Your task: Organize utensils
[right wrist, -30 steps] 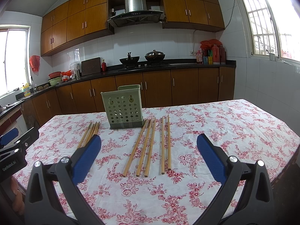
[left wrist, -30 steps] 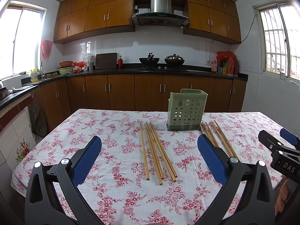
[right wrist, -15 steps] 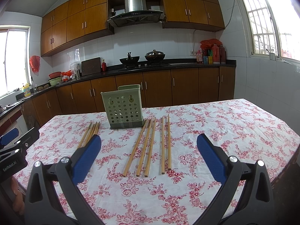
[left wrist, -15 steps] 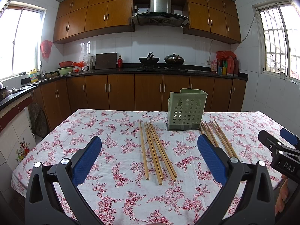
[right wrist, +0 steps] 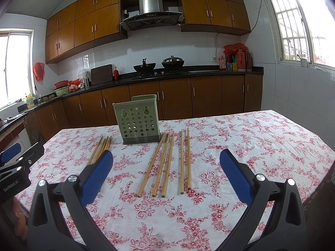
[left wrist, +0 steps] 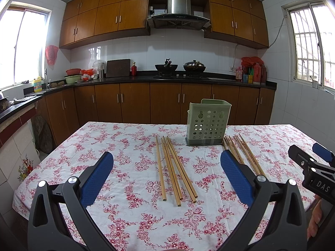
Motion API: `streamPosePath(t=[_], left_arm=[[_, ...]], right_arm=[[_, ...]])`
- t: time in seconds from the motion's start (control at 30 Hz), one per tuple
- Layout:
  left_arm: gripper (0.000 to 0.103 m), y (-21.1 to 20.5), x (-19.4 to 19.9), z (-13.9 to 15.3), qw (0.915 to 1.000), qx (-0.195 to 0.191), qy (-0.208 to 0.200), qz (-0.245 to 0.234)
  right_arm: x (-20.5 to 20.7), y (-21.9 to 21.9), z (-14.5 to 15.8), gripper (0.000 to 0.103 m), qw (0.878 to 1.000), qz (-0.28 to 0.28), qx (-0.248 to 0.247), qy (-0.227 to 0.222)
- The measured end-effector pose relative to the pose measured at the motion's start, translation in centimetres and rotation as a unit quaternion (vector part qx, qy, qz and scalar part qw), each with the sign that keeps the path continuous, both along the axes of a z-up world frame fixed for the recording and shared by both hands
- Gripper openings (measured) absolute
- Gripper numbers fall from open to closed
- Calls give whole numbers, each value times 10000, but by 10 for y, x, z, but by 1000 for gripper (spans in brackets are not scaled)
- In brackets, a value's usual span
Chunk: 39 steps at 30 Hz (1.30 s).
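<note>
1. The chopsticks lie flat on the floral tablecloth in two bunches, one on each side of the green perforated holder. The left bunch sits ahead of the left gripper; the right bunch sits ahead of the right gripper.
2. Every stick's long axis runs from the near table edge away toward the holder. In the left view the sticks fan slightly, converging at their far ends near the holder's base. In the right view three sticks lean toward the holder, and two run parallel, just beside them, on the side away from the holder. Which end is the tip is too fine to tell.
3. The holder stands upright at mid-table, touching no stick that I can make out.
4. Both grippers hover above the cloth with blue pads spread wide, holding nothing.
5. Likely risks: thin round sticks lying close together may come up several at once or roll away when the jaws close; a grasp near one end would let the stick droop and miss the holder's mouth; a nudge could tip the light holder.
</note>
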State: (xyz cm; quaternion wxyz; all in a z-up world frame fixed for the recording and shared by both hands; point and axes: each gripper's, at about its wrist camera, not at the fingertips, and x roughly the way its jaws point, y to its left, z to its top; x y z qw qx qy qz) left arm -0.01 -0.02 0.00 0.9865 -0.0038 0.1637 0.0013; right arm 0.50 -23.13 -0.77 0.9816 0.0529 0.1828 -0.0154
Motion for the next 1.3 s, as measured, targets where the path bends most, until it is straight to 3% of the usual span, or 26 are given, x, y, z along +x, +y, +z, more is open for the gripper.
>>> streamPosePath(t=[1.3], left_arm=[[101,4,3,1,10000,-26,66,52]], right_arm=[[4,-3,-2,99,10000,-23,-2,70]])
